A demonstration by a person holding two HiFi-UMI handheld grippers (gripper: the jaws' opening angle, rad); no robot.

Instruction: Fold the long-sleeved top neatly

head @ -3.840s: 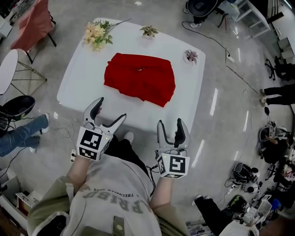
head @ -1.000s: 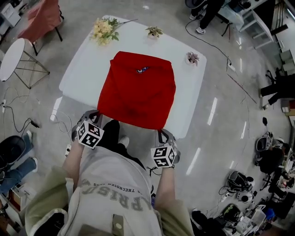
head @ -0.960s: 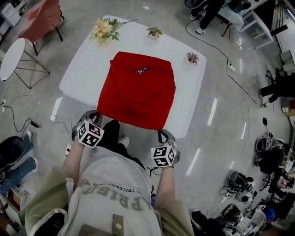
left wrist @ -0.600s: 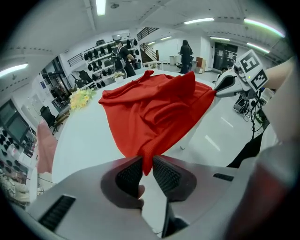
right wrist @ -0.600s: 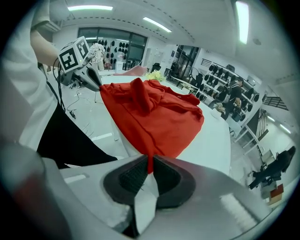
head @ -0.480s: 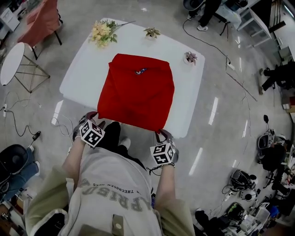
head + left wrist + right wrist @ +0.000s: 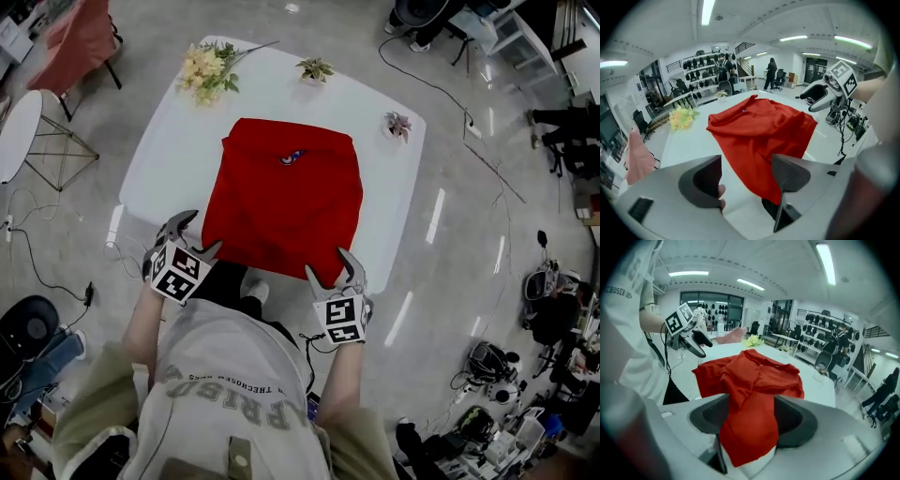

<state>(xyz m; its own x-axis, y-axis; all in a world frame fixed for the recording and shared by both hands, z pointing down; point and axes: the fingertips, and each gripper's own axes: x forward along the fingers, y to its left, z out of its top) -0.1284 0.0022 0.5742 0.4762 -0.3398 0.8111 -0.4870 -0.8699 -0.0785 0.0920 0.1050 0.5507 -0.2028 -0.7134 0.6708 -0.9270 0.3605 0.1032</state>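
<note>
The red long-sleeved top (image 7: 286, 202) lies spread on the white table (image 7: 178, 131), collar at the far end and hem hanging over the near edge. My left gripper (image 7: 199, 232) is by the hem's left corner, its jaws opening. In the left gripper view the top (image 7: 759, 126) hangs beyond the left gripper (image 7: 746, 168), and no pad touches it. My right gripper (image 7: 328, 262) is at the hem's right corner, jaws also opening. In the right gripper view a flap of the top (image 7: 759, 376) droops loose through the right gripper (image 7: 750, 418), unpressed.
Yellow flowers (image 7: 204, 67) and two small potted plants (image 7: 316, 67) (image 7: 397, 124) stand along the table's far side. A round side table (image 7: 19, 131) and a chair draped in pink (image 7: 75, 42) are at the left. Cables lie on the floor.
Both grippers were shut on the hem's corners below the table edge. Both now stand with jaws apart, have let the hem go and have risen a little toward the table.
</note>
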